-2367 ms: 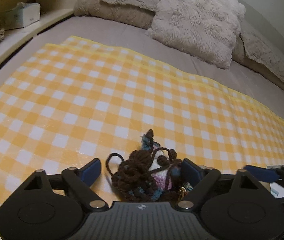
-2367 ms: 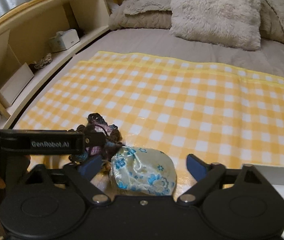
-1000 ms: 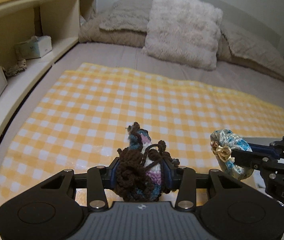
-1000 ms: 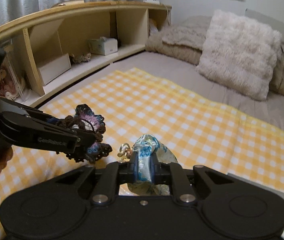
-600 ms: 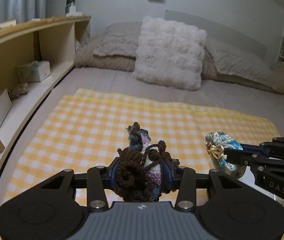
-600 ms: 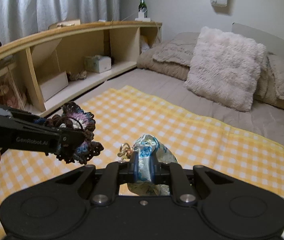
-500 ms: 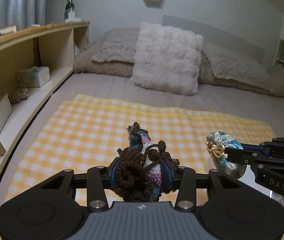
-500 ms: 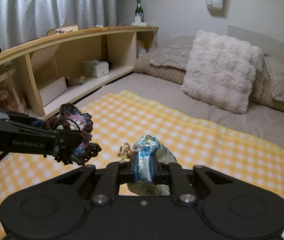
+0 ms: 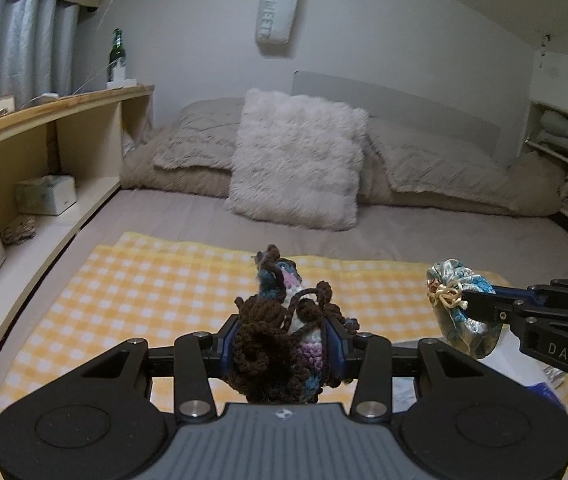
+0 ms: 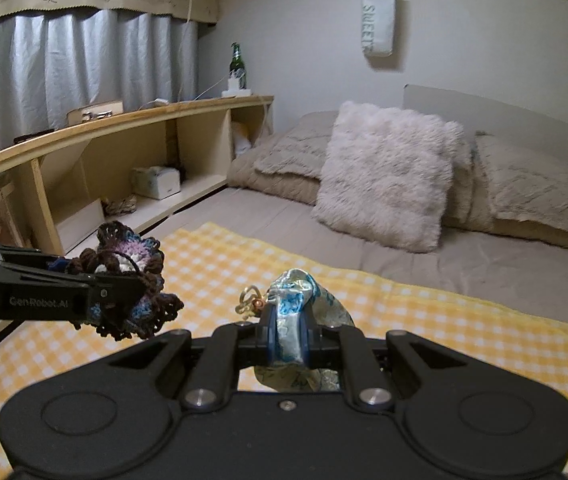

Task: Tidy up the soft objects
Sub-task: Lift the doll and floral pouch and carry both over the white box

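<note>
We have both soft things up off the yellow checked blanket: our left tool is clamped round the brown crocheted piece, our right tool pinches the blue floral pouch nearly closed, likely to carry both elsewhere.

A yellow-and-white checked cloth lies spread on a grey bed, with a fluffy white cushion leaning against beige pillows at the head. Along the side runs a wooden shelf unit holding a tissue box and what may be a coil of rope. A green bottle stands on top, grey curtains hang behind, and a white fabric holder hangs on the wall.
</note>
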`<state>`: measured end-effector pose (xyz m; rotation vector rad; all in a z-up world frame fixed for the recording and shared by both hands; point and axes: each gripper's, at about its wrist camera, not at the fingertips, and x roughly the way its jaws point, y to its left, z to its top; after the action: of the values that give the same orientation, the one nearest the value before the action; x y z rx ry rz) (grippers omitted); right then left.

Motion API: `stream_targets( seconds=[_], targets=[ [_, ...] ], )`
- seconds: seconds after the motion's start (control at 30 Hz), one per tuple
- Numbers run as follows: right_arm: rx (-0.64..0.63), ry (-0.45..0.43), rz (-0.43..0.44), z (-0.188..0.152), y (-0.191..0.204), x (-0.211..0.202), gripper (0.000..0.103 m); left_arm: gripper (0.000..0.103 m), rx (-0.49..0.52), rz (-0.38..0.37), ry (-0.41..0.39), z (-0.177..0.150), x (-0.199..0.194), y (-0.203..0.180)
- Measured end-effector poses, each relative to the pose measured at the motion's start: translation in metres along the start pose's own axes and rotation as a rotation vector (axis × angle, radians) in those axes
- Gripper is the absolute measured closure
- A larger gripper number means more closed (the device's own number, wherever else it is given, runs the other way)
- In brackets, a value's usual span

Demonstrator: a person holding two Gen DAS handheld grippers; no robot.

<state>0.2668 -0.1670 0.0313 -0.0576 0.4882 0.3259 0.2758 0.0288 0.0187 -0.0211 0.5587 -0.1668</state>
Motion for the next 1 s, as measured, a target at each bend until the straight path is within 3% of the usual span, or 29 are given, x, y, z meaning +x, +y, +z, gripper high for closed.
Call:
stream_targets(
  seconds=[0.53, 1.0],
  targets=[
    [0.097, -0.02, -0.172, -0.017, -0.09, -0.048, 0.091, 0.058, 0.062, -0.165, 0.008, 0.002, 0.029, -0.079],
    [0.141, 0.046, -0.276, -0.042, -0.146, -0.045, 0.091, 0.058, 0.159, -0.306, 0.138, -0.017, 0.098, -0.158]
  ],
)
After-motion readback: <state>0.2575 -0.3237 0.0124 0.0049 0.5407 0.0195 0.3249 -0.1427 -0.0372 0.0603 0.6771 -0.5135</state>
